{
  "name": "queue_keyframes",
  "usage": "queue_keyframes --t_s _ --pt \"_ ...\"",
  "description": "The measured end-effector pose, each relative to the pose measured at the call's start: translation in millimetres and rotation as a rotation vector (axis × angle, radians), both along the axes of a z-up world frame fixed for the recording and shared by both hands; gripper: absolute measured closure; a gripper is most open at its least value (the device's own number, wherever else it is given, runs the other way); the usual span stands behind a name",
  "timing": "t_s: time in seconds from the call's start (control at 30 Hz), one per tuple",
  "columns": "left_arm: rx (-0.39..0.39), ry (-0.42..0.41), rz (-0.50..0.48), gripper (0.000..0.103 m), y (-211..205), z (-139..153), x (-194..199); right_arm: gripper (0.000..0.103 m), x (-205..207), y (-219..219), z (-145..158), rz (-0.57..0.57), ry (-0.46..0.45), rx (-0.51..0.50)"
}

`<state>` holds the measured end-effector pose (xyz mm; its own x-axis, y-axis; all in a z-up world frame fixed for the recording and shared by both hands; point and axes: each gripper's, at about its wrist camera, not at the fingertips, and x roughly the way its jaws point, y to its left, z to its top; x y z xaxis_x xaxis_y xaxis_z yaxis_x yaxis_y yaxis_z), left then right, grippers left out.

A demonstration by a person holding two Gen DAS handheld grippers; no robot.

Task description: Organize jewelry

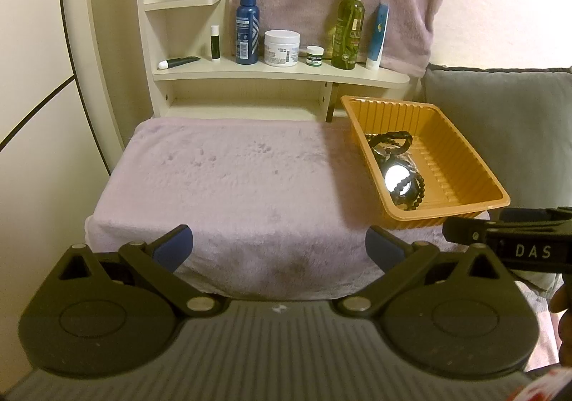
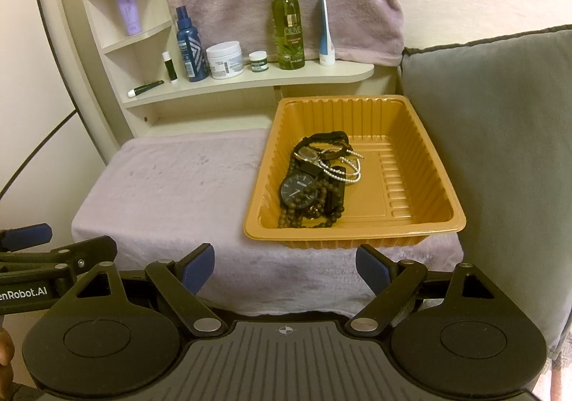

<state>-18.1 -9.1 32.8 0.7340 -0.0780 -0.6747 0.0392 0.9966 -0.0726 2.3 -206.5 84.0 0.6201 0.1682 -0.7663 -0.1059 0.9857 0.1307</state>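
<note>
An orange plastic tray (image 2: 411, 158) sits on the right side of a table covered with a lilac towel (image 2: 171, 183). In it lie a black watch (image 2: 298, 192), dark bead strings (image 2: 314, 211), a pearl bracelet (image 2: 343, 168) and a black strap (image 2: 323, 140). The tray (image 1: 464, 165) and the watch face (image 1: 397, 180) also show in the left wrist view. My left gripper (image 1: 279, 249) is open and empty, short of the table's front edge. My right gripper (image 2: 285, 267) is open and empty, just in front of the tray.
A cream shelf (image 2: 250, 79) behind the table holds a blue bottle (image 2: 189, 47), a white jar (image 2: 225, 59), a green spray bottle (image 2: 287, 25) and tubes. A grey cushion (image 2: 500, 151) stands right of the tray. A lilac towel hangs on the wall.
</note>
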Motion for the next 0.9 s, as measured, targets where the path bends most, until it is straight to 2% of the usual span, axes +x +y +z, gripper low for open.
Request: queue_keyframes --t_s 0.9 --pt "0.002 -0.001 -0.006 0.001 0.3 -0.7 0.0 0.017 -1.6 0.0 -2.4 -0.004 0.002 0.004"
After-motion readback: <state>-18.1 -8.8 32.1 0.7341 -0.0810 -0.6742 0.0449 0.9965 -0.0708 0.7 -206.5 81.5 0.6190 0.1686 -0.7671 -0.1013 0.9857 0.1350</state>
